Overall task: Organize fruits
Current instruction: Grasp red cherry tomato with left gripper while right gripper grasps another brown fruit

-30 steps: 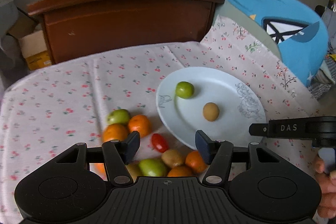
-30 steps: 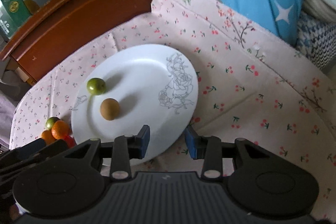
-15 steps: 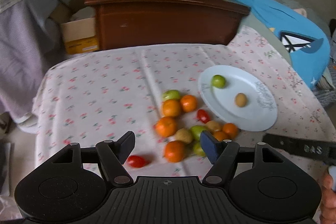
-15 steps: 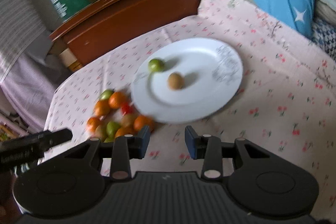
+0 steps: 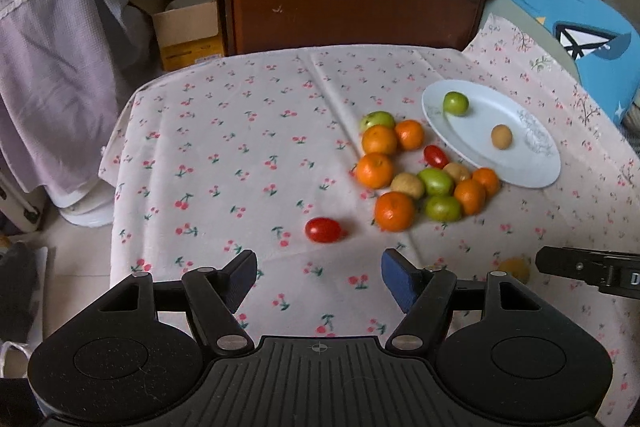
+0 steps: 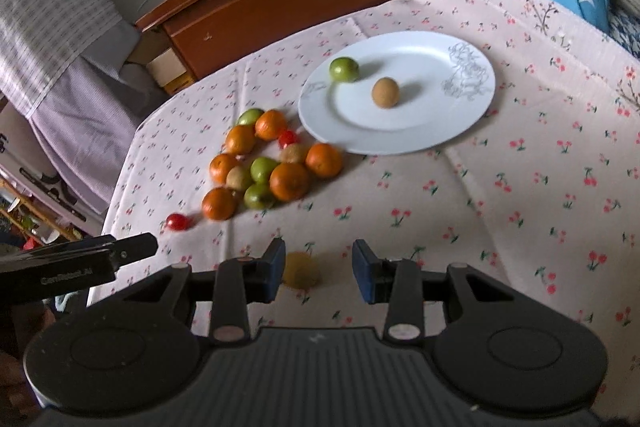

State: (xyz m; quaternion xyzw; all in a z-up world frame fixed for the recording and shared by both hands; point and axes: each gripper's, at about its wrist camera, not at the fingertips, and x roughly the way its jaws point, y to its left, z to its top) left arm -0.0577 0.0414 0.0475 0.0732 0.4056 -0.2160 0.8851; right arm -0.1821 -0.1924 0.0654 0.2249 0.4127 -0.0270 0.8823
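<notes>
Fruit pile [image 5: 420, 171] beside plate [image 5: 532, 171] — both grippers empty

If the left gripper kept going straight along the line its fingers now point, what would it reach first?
Probably the lone red cherry tomato, lying on the cloth just ahead of the open left gripper and roughly between its fingers. Nothing stands in front of it. The fruit cluster lies farther off and to the right; depth is uncertain.

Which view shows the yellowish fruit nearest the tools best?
Right wrist: the yellowish fruit lies on the tablecloth in front of the open right tool, blurred but mostly visible. In the left wrist view it sits low right, partly behind the tool's frame.
</notes>
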